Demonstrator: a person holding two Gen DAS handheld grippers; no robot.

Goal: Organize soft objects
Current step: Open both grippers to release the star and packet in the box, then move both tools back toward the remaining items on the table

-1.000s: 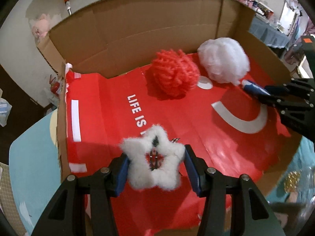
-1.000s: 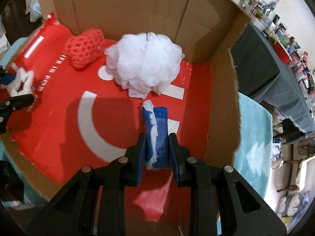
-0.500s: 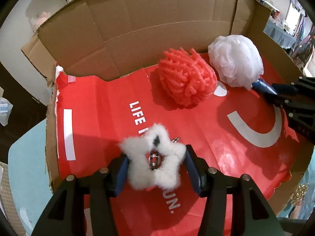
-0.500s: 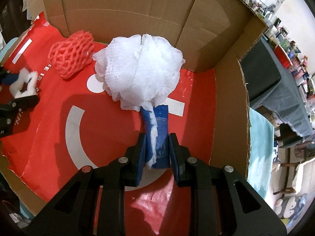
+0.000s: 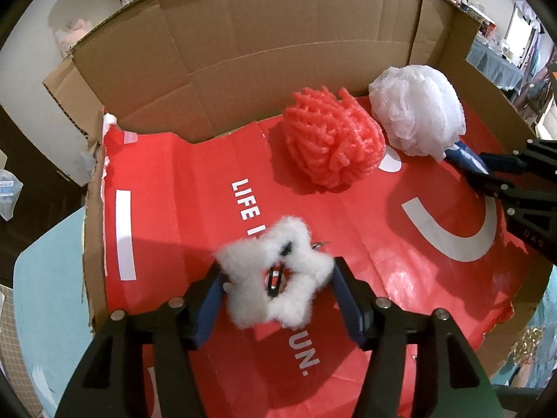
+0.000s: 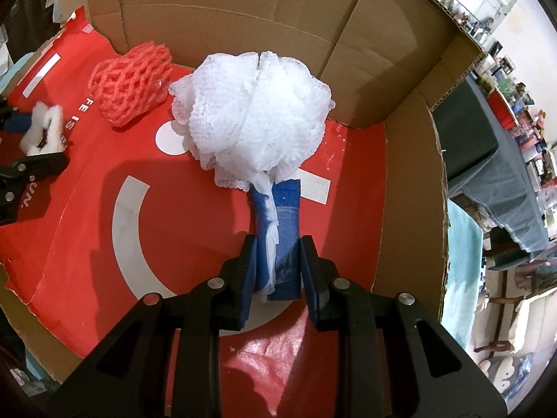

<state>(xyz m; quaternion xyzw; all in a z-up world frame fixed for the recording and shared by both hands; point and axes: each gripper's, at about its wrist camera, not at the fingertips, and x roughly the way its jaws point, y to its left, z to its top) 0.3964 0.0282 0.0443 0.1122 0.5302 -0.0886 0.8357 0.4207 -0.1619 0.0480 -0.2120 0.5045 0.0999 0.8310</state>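
Looking along my left gripper, I see its two blue-padded fingers pressed against the sides of a fluffy white star with a dark hair clip in its hollow middle — clamped on it, held just above the red printed sheet that lines the cardboard box. Farther in, near the back wall, a coral-red mesh puff sits on the sheet, and just beside it to the right lies the white bath pouf. My right gripper comes in from the right edge, closed on the blue handle under that pouf.

From my right wrist, the right gripper is squeezed tight on the blue handle, a strip of white netting trailing down between the pads. The white bath pouf fills the middle of the view, close to the box's back wall. The coral-red mesh puff rests to its left — near, and whether they touch I cannot tell. At the far left edge my left gripper shows with the fluffy white star in its grip over the red printed sheet.
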